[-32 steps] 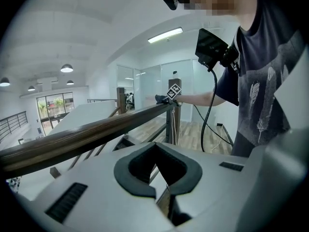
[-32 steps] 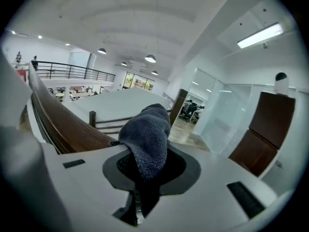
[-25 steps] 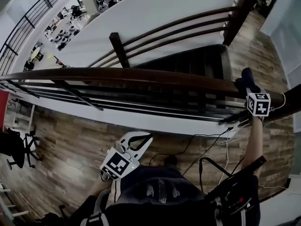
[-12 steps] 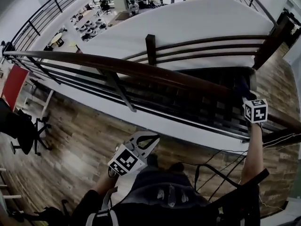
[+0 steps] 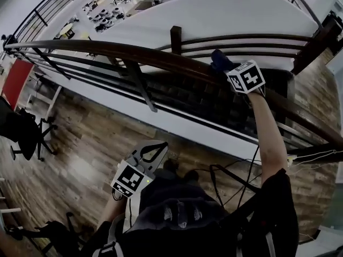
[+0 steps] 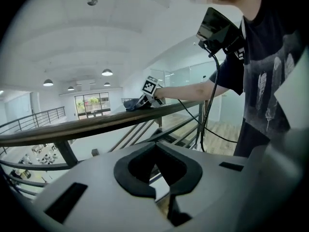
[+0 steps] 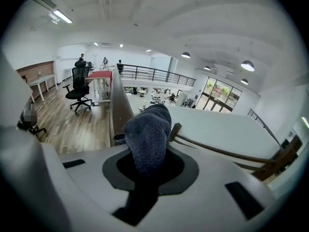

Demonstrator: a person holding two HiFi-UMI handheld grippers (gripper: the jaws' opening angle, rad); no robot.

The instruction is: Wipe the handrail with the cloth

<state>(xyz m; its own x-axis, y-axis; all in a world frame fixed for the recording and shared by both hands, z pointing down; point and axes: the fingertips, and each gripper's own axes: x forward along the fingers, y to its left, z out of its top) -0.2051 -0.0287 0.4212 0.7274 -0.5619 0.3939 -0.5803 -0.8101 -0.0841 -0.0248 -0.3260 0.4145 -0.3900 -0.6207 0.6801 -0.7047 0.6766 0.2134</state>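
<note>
A dark wooden handrail (image 5: 134, 55) runs from the upper left down to the right in the head view. My right gripper (image 5: 226, 68) is on top of it, shut on a dark blue cloth (image 5: 220, 59) that lies against the rail. In the right gripper view the cloth (image 7: 147, 129) bulges out between the jaws over the handrail (image 7: 118, 100). My left gripper (image 5: 154, 151) hangs low near the person's waist, away from the rail, shut with nothing in it. The left gripper view shows the handrail (image 6: 91, 123) with the cloth (image 6: 136, 105) on it.
Slanted metal balusters (image 5: 140, 87) and thin rails sit under the handrail. A staircase with a wooden post (image 5: 175, 38) drops beyond it. Cables (image 5: 228, 170) trail over the wooden floor. A black office chair (image 5: 20, 135) stands at the left.
My right gripper has slid the cloth leftward along the handrail, toward its middle. The left gripper has stayed low by the waist. The head camera has shifted its view.
</note>
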